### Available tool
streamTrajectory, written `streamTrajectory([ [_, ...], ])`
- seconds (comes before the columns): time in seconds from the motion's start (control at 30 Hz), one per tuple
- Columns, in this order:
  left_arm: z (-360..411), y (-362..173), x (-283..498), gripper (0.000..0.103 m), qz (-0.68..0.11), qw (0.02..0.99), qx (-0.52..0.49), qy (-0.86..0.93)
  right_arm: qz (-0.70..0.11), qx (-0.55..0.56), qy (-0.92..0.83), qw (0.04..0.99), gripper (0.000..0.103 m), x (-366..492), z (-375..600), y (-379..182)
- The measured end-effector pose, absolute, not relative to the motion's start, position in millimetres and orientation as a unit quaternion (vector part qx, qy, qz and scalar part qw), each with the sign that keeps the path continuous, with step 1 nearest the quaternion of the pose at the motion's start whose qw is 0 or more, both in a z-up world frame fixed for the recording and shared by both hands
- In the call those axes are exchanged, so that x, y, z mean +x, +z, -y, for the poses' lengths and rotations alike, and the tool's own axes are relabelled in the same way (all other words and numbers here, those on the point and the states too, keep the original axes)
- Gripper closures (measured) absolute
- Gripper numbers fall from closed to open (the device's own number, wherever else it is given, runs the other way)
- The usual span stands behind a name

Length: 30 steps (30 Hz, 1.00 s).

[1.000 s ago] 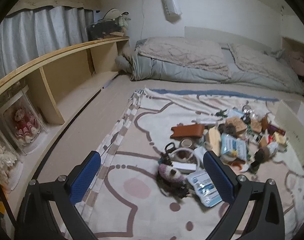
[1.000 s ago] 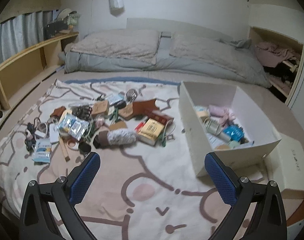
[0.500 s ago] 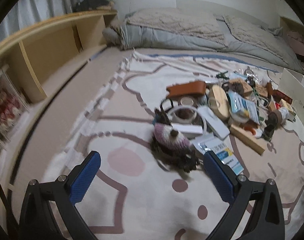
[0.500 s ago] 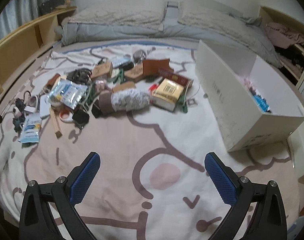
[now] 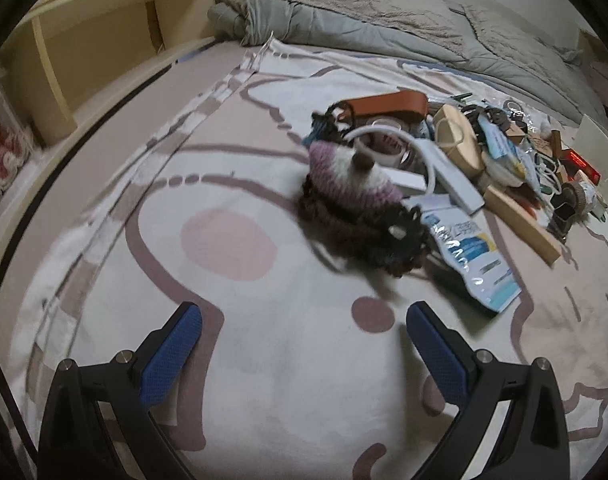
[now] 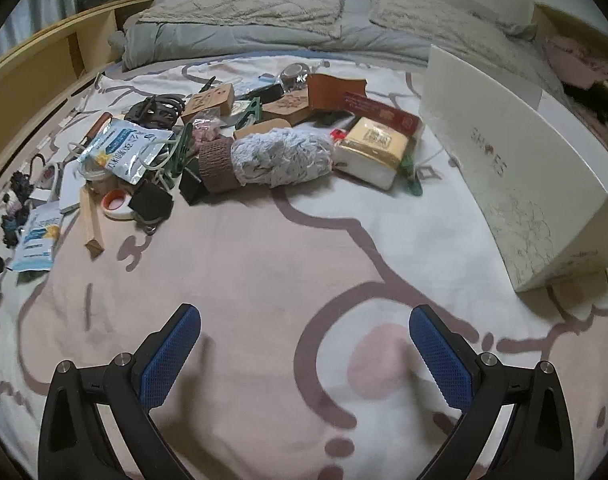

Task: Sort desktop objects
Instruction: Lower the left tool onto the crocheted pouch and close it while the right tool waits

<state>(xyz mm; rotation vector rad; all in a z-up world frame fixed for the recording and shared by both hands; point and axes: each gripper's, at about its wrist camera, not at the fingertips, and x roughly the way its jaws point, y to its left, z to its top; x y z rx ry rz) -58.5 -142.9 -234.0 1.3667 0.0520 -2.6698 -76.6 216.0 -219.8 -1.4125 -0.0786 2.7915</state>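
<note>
A heap of small objects lies on a patterned blanket (image 5: 288, 360). In the left wrist view a pink and white knitted toy (image 5: 346, 178) on a dark crocheted piece (image 5: 380, 240) is nearest, with a blue-white packet (image 5: 470, 258) to its right and a brown leather case (image 5: 388, 105) behind. My left gripper (image 5: 304, 338) is open just short of the toy, holding nothing. In the right wrist view a fluffy grey roll with a brown cuff (image 6: 272, 158) and a yellow box (image 6: 374, 152) lie ahead. My right gripper (image 6: 304, 338) is open and empty over bare blanket.
A white cardboard box (image 6: 516, 168) stands at the right, its side wall facing me. A folded grey duvet (image 6: 240, 20) lies along the back. Wooden shelving (image 5: 88, 52) runs down the left edge. A wooden stick (image 5: 522, 226) and tape roll (image 6: 118, 204) lie at the heap's edge.
Both grippers have dropped lower and moved forward toward the heap. The knitted toy looms larger before the left one, and the white box's inside has gone out of sight.
</note>
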Motion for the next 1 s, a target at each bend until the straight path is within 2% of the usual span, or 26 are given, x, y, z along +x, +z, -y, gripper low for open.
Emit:
streamTrajectory([
  [0.17,136,-242,-56,0.0,0.001,0.079,0.456,-0.887,0.03,-0.468,0.883,0.007,0.0,-80,-217,-239],
  [0.37,137,-244,-58,0.0,0.005,0.081,0.458,-0.885,0.0,-0.476,0.88,-0.005,0.0,-81,-225,-243],
  [0.67,134,-250,-61,0.0,0.019,0.087,0.473,-0.877,0.008,-0.48,0.877,-0.002,0.0,-83,-223,-245],
  [1.0,133,-235,-66,0.0,-0.001,0.058,0.48,-0.875,0.009,-0.464,0.886,-0.001,0.0,-81,-221,-249],
])
